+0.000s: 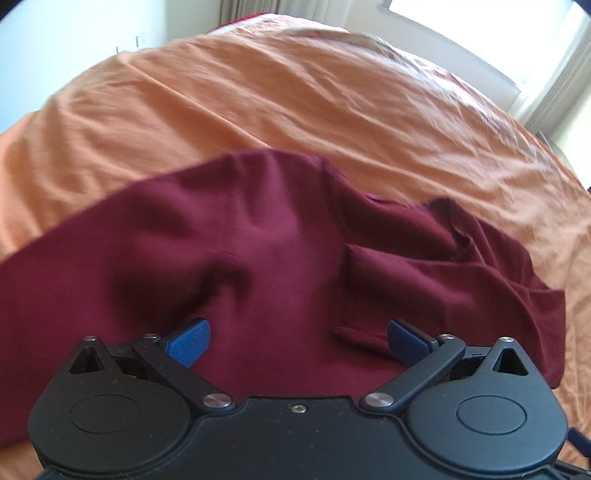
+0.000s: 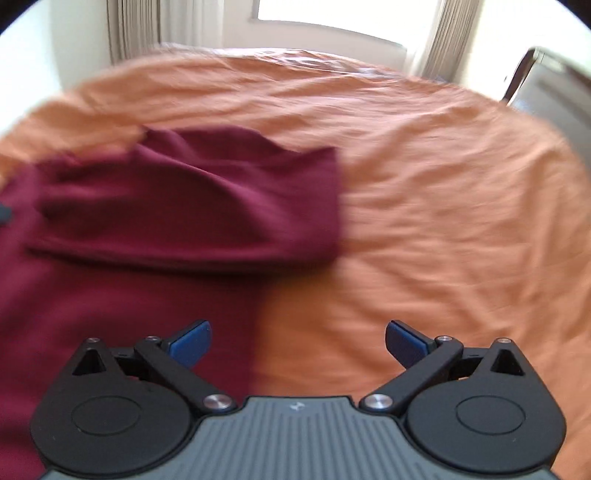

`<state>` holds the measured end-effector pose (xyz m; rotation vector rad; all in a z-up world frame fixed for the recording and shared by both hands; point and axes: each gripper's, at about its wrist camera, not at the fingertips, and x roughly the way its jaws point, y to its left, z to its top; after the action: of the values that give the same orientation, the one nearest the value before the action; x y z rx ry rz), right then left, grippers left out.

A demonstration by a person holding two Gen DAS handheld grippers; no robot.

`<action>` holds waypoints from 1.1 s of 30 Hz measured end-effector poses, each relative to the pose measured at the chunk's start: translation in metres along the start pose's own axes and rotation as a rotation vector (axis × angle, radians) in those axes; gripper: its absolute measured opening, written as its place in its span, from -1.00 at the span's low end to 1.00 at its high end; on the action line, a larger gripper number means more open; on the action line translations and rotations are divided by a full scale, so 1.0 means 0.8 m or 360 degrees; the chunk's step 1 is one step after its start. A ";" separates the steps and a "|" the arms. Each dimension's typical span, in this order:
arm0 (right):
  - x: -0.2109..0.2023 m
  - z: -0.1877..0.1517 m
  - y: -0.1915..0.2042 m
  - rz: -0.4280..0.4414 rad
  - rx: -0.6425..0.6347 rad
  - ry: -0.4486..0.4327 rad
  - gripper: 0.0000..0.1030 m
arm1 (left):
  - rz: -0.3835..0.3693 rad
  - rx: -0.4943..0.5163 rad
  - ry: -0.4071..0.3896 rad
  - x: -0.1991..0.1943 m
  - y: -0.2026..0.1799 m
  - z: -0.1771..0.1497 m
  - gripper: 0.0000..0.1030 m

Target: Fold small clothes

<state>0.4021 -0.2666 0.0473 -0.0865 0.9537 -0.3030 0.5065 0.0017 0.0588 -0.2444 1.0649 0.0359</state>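
A dark red garment (image 1: pixel 236 251) lies spread on an orange bedsheet (image 1: pixel 258 99), with a sleeve folded in on its right side. My left gripper (image 1: pixel 299 341) hovers over the garment's near part, open, blue pads wide apart and nothing between them. In the right wrist view the same garment (image 2: pixel 177 206) fills the left half, its folded sleeve lying across the top. My right gripper (image 2: pixel 298 341) is open above the garment's right edge, where red cloth meets the orange sheet (image 2: pixel 443 221). That view is blurred.
The bed's far edge meets a white wall (image 1: pixel 55 55) and curtains (image 2: pixel 133 29) beside a bright window (image 2: pixel 332 14). A dark piece of furniture (image 2: pixel 535 74) stands at the bed's far right. Wrinkled orange sheet extends right of the garment.
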 end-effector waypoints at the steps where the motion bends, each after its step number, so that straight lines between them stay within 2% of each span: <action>1: 0.008 -0.001 -0.010 -0.0055 -0.0040 -0.0011 0.99 | 0.0012 0.0005 0.0017 0.011 -0.010 -0.002 0.99; 3: 0.025 -0.001 -0.025 -0.0112 -0.0124 -0.0054 0.89 | 0.0041 0.0008 0.0043 0.029 -0.026 -0.005 0.98; 5: 0.042 0.003 -0.035 -0.0089 -0.0220 -0.0078 0.65 | 0.0103 0.0010 0.0070 0.041 -0.037 -0.007 0.98; 9: 0.064 0.009 -0.034 -0.0023 -0.0431 -0.0201 0.34 | 0.0203 0.0020 0.0083 0.051 -0.047 -0.009 0.99; 12: 0.066 0.013 -0.024 0.0034 -0.0583 -0.0270 -0.10 | 0.0244 0.0007 0.0082 0.053 -0.050 -0.010 0.99; 13: 0.065 0.016 -0.021 0.0058 -0.0609 -0.0265 -0.45 | 0.0258 0.0001 0.0082 0.054 -0.051 -0.010 0.99; 14: 0.066 0.017 -0.020 0.0090 -0.0613 -0.0249 -0.63 | 0.0269 -0.0005 0.0082 0.055 -0.052 -0.009 0.99; 17: 0.057 0.022 -0.030 0.0151 -0.0478 -0.0223 -0.77 | 0.0302 -0.0019 0.0081 0.056 -0.055 -0.009 0.99; 19: 0.043 0.029 -0.050 0.0251 -0.0194 -0.0168 -0.78 | 0.0315 -0.0028 0.0081 0.056 -0.057 -0.010 0.99; 21: 0.038 0.031 -0.070 0.0295 0.0068 -0.0085 -0.78 | 0.0324 -0.0031 0.0078 0.057 -0.057 -0.011 0.99; 24: 0.062 0.021 -0.095 0.0356 0.0329 0.0076 -0.78 | 0.0339 -0.0014 0.0094 0.064 -0.059 -0.013 0.99; 27: 0.066 0.024 -0.093 0.0396 0.0284 0.0091 -0.66 | 0.0366 0.0012 0.0112 0.068 -0.063 -0.012 0.99; 29: 0.063 0.027 -0.091 0.0354 0.0229 0.0108 -0.29 | 0.0351 0.0016 0.0125 0.066 -0.062 -0.009 0.99; 31: 0.055 0.024 -0.096 0.0327 0.0268 0.0119 -0.08 | 0.0323 0.0006 0.0137 0.060 -0.058 -0.008 0.99; 33: 0.042 0.016 -0.102 0.0308 0.0320 0.0131 0.03 | 0.0293 -0.0012 0.0145 0.051 -0.054 -0.009 0.99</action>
<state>0.4133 -0.3549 0.0447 0.2026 1.0003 -0.2235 0.5262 -0.0456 0.0281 -0.1553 1.1759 0.1956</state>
